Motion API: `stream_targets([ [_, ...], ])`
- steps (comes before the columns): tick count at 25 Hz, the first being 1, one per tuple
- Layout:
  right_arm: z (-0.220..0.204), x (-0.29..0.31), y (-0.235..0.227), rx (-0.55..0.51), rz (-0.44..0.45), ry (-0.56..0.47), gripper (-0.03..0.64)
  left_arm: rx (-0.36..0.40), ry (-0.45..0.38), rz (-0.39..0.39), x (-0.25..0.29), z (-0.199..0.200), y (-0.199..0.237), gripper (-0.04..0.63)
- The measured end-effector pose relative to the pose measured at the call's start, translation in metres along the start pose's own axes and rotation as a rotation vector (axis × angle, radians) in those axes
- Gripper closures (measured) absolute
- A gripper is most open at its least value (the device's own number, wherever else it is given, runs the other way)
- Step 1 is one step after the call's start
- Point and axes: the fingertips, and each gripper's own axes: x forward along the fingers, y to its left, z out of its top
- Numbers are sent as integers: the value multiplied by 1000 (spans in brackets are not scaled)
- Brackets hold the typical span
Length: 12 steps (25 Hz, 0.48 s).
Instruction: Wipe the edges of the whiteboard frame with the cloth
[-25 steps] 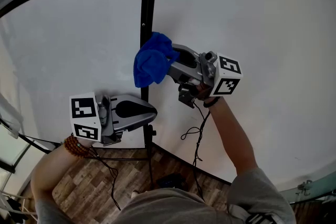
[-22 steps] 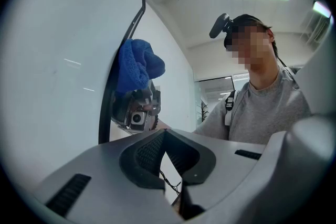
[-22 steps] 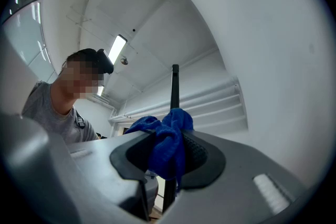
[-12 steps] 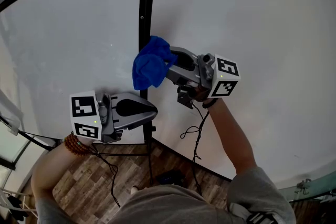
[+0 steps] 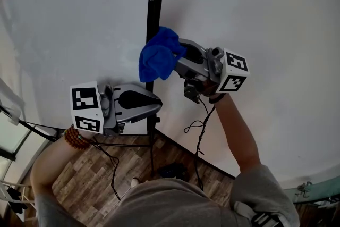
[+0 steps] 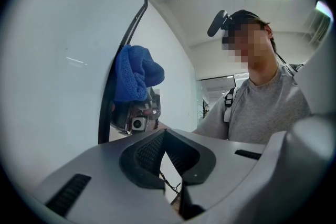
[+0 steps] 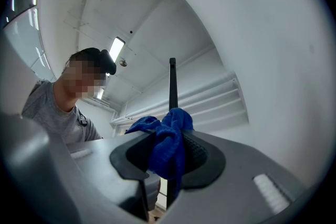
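– One step is under way, the wiping itself: the right claw [image 5: 175,57] is clamped on the blue cloth [image 5: 158,56], which sits bunched against the black frame [image 5: 154,2] at the whiteboard's [image 5: 79,34] right edge.
– And the left claw [image 5: 156,103]?
– Its jaws are together on nothing, near that edge's lower end. The next move probably calls for sliding the cloth along the edge under steady pressure.
– How does the cloth look?
– Soft, crumpled, deep blue.

The cloth [image 5: 158,58] is nubbly blue fabric, the whiteboard frame [image 5: 153,8] smooth black, its board [image 5: 79,29] glossy white, the floor [image 5: 79,183] wood-grain planks.
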Motion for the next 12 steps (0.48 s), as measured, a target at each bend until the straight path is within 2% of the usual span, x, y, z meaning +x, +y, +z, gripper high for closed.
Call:
stream_targets([
  [12,-4,-1,-2,18,-9,14,489,-10,6,15,0,6,3,588],
])
